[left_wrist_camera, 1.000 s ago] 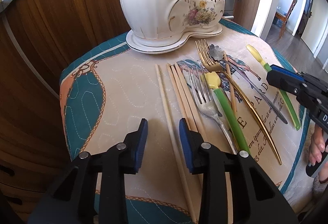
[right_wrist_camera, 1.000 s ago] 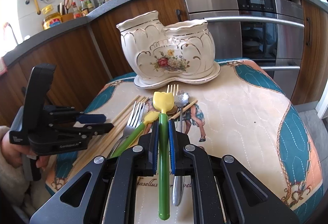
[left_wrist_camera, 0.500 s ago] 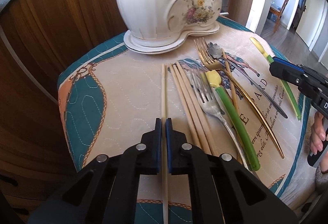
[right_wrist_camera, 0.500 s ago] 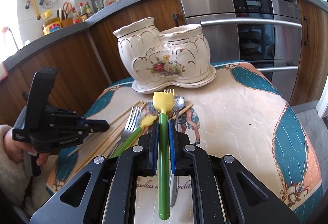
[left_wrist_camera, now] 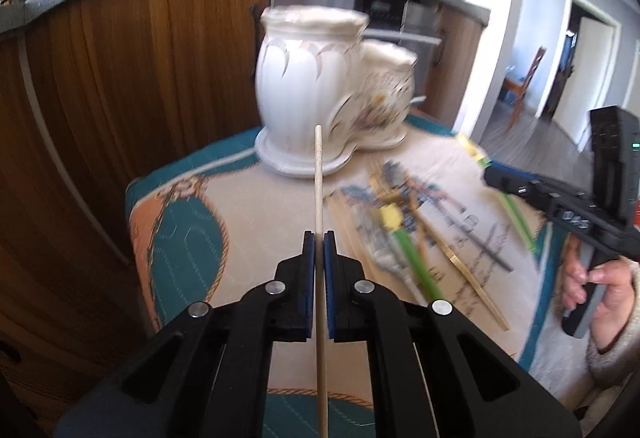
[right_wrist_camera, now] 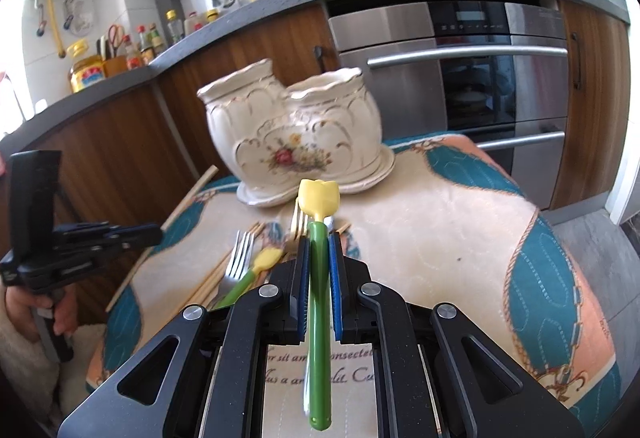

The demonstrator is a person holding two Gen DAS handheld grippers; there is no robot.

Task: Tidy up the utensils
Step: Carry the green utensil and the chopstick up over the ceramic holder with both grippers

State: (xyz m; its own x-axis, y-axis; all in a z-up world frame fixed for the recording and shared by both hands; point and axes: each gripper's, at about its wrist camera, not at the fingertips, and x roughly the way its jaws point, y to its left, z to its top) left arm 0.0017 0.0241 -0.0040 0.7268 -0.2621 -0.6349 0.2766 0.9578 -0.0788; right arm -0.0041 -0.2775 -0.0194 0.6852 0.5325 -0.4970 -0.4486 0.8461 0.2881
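Between my left claw's pads sits one pale wooden chopstick, clenched near its middle and clear of the cloth, its far tip pointing ahead at the white ceramic holder. My right claw is likewise clamped, on a green-handled utensil with a yellow tulip-shaped head that juts out past the fingertips toward the same holder. I judge this as the carry step: both pieces picked up, neither yet stowed. Next I need to tip each piece more upright and line its end over one of the holder's two mouths before letting go; the chopstick is long and thin, so it may swing in the grip.

Ahead and to the right of the left claw, the remaining utensils lie on the quilted mat: more chopsticks, a steel fork, a gold piece and a second green handle, blurred in this view.
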